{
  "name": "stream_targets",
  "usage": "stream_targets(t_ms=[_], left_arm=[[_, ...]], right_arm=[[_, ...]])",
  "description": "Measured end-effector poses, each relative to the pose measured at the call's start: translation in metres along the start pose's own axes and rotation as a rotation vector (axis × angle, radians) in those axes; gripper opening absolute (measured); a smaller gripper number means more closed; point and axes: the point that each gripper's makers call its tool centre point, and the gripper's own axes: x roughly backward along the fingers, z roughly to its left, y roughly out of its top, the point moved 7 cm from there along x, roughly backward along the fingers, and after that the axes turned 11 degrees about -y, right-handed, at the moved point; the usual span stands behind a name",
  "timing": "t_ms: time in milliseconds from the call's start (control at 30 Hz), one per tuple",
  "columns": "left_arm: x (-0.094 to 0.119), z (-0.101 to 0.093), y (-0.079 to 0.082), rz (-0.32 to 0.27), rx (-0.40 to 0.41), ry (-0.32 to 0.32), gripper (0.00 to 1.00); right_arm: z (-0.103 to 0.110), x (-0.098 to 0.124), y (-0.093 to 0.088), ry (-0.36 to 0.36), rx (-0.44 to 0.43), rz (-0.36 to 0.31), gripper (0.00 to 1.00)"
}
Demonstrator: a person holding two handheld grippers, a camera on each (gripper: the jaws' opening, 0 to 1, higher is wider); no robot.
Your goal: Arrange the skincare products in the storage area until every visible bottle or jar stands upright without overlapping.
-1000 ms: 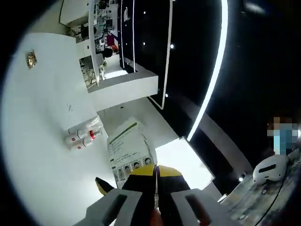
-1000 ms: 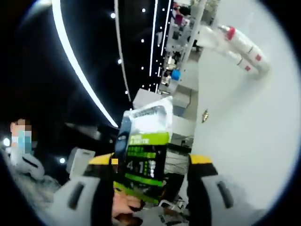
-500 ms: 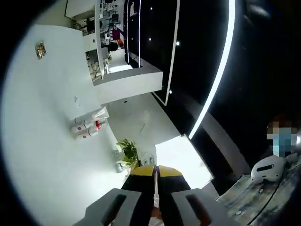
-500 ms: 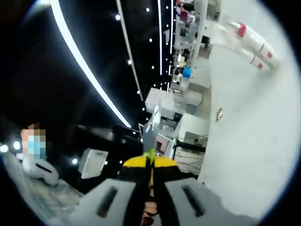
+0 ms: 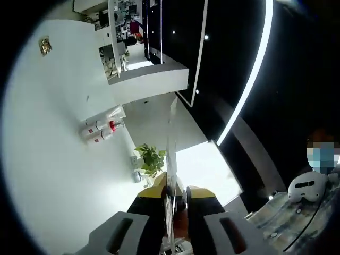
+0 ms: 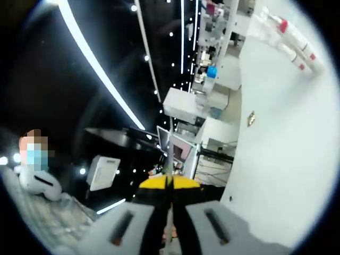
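Left hand-held gripper pinching a thin flat card seen edge-on, right hand-held gripper closing on the thin edge of a sheet, two white red-capped bottles lying side by side on a white surface, green potted plant standing nearby

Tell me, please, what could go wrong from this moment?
1. The thin sheet sits edge-on at the very jaw tips of the right hand-held gripper; it may slip or bend.
2. The two red-capped bottles lie far off and seem to touch each other; nudging one could shift the other.
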Motion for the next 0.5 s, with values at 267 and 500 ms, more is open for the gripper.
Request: stream_targets(t_ms=[267,500], left_arm=[[0.009,-0.007,-0.008,0.127,-0.001,0.017,0.02],[0.006,-0.001,-0.029,0.208,-0.055,0.025,0.02]], right_arm=[[0.018,-0.004,0.003,0.012,0.091,0.034,0.18],[0.014,-0.006,0.001,-0.052,0.144,0.124,0.02]])
